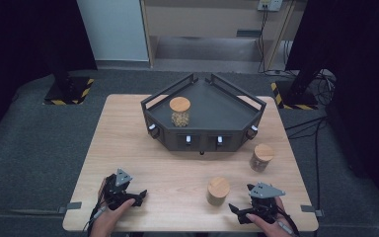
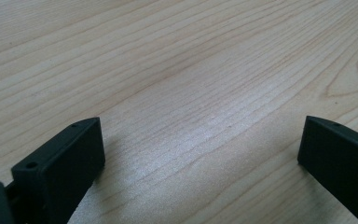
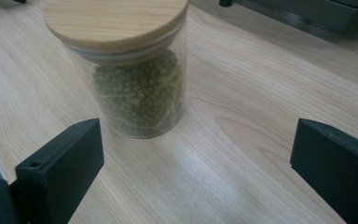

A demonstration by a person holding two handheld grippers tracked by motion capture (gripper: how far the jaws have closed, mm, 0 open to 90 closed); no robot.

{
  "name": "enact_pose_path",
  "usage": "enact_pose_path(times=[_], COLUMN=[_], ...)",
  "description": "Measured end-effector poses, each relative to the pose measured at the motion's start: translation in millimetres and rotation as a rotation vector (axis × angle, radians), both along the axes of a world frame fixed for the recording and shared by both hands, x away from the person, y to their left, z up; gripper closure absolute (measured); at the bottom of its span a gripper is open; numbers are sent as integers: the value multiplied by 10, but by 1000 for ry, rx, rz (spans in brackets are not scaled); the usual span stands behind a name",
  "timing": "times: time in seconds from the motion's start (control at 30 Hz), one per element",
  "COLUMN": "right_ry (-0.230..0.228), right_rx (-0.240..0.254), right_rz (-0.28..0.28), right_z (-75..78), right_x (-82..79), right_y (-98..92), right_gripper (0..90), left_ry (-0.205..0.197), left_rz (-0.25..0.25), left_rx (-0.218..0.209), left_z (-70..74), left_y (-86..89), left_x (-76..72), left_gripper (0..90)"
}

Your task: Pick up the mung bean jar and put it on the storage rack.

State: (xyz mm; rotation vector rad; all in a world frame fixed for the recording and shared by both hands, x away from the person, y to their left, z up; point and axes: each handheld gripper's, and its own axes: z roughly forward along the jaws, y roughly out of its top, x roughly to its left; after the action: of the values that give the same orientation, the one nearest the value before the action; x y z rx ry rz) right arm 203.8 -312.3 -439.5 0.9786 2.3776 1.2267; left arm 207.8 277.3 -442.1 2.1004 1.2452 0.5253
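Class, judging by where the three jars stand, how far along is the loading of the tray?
Done: one jar stands on the dark tray. In hand: nothing; the right gripper is open beside the green-bean jar, the left gripper open over bare table. Left: that jar and the far-right jar.

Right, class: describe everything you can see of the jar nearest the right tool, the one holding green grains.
The jar is a clear, glass-like cylinder with a flat, round, light wooden lid closing it. Small green grains fill it nearly to the lid. It stands upright on the wooden table, near the front edge, apart from the other jars and the dark tray. The right tool sits beside it with jaws wide open; nothing but the table touches it.
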Motion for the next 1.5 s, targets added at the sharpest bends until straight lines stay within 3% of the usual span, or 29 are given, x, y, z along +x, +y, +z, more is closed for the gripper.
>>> enact_pose_path(times=[0.47, 1.13, 1.5], right_ry=[-11, -15, -39], right_rx=[-11, 17, 25], right_rz=[46, 63, 61], right_z=[23, -5, -67], right_x=[34, 111, 128], right_y=[213, 379, 543], right_gripper=[28, 38, 74], left_ry=[0, 0, 1], left_rz=[3, 4, 4], left_rx=[0, 0, 0], left_z=[0, 0, 1], left_y=[-4, -7, -6], left_x=[-3, -4, -3], left_gripper=[0, 0, 0])
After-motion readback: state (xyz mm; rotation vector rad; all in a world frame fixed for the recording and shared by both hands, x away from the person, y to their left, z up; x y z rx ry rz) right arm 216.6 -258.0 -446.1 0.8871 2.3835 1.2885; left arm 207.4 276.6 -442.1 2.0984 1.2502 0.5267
